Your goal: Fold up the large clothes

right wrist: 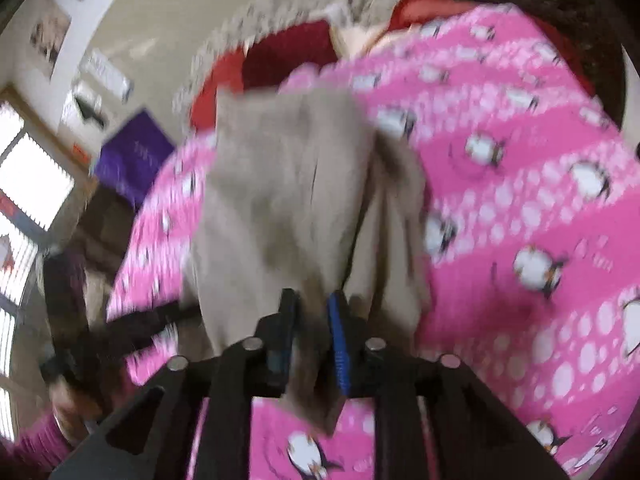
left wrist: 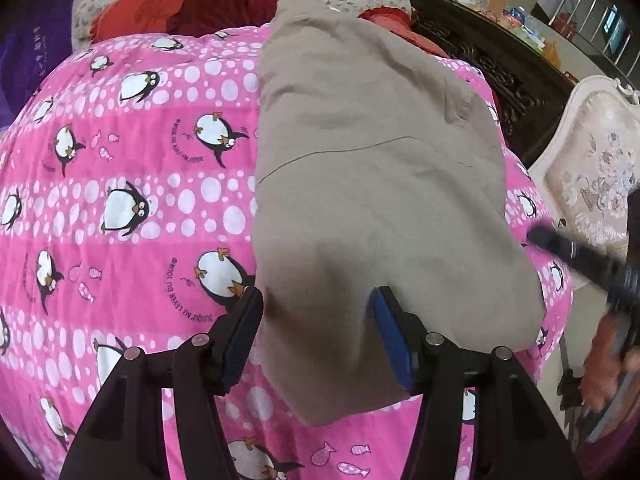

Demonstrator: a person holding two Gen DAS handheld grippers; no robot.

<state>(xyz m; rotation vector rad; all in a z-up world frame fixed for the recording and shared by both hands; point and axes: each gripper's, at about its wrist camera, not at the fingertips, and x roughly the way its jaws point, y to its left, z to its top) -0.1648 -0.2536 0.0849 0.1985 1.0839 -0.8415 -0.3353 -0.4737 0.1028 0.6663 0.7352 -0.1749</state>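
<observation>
Your left gripper (left wrist: 318, 312) hangs released over the near end of the beige garment (left wrist: 372, 160), its jaws standing wide on either side of the cloth with neither pad pressing in. From the right wrist view, your right gripper (right wrist: 312, 308) has its blue pads narrowed around a bunched fold of the same garment (right wrist: 280, 200); the picture is blurred, but cloth plainly fills the gap and it reads as a pinch.

The garment lies on the bed, on the pink penguin quilt (left wrist: 132, 168), already doubled into a long narrow panel. In the left wrist view, its long axis runs away from you, from the near hem between the left jaws up toward the red pillows (left wrist: 192, 4) at the head of the bed; the far end tapers and leans slightly left.

To do this step well, keep the right pinch firm and low on the cloth, carry the held edge along that long axis rather than across it, and let the fabric drape flat before letting go. Bring the left gripper down to pin the near hem so the panel does not slide on the quilt. Beyond the bed stand a dark carved cabinet (left wrist: 500, 68) and a pale upholstered chair (left wrist: 592, 168).
</observation>
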